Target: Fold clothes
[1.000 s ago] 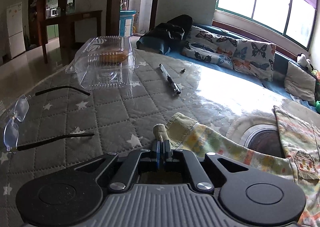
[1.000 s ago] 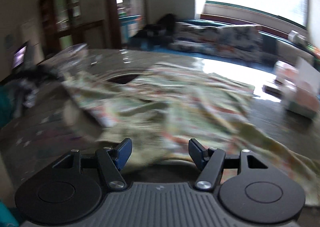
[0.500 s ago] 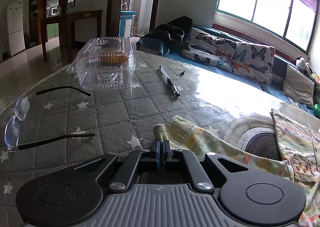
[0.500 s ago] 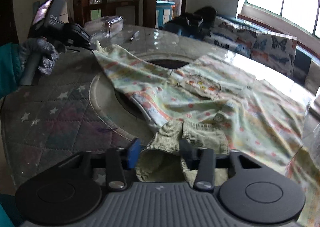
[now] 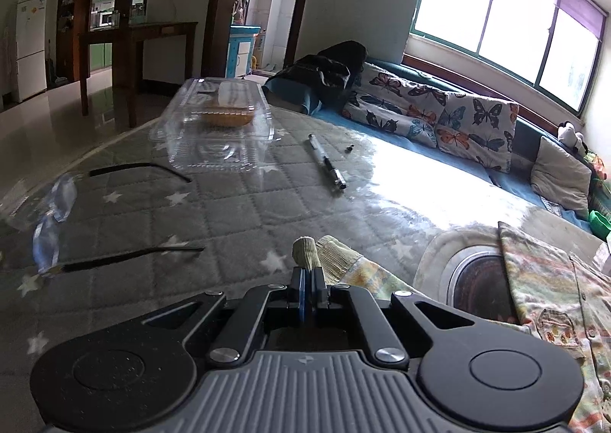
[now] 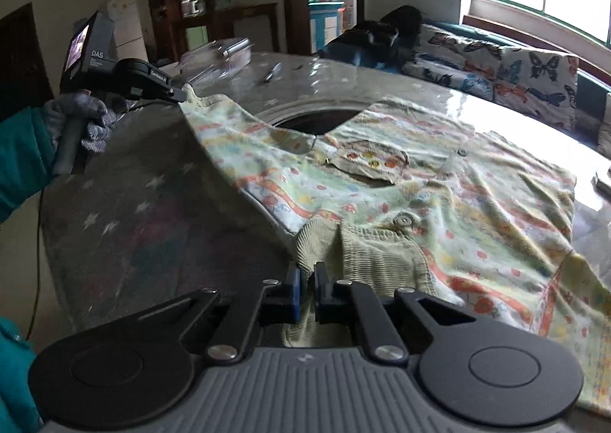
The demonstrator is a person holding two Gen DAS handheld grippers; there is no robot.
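**Both tongs clamped on the shirt, cuff and collar**

Left gripper (image 5: 307,286): jaws together, pinching the ribbed cuff (image 5: 305,252) of the patterned shirt (image 6: 420,180); a nub of cuff sticks up past the tips. In the right wrist view the same tool (image 6: 179,94) sits at 10 o'clock, held by a gloved hand (image 6: 82,119) in a teal sleeve (image 6: 21,161), sleeve of the shirt drawn out toward it.

Right gripper (image 6: 304,286): jaws nearly closed, clamped on the corduroy collar (image 6: 343,242) at the shirt's near edge, fabric bunched between the pads.

Shirt lies front-up on the table (image 6: 133,211), spread from centre toward 3 o'clock in the right view. Buttons and a small chest pocket (image 6: 366,161) showing. It partly covers a round dark opening (image 6: 313,121) in the tabletop.

Left view, table cover quilted grey with stars:
- eyeglasses (image 5: 57,219) at 9 o'clock, arms open
- clear plastic clamshell box (image 5: 217,123) at 11 o'clock, something tan inside
- pen (image 5: 326,161) at 12 o'clock, small dark cap (image 5: 348,147) just beside it

Sofa with butterfly cushions (image 5: 439,108) beyond the table, at 2 o'clock.
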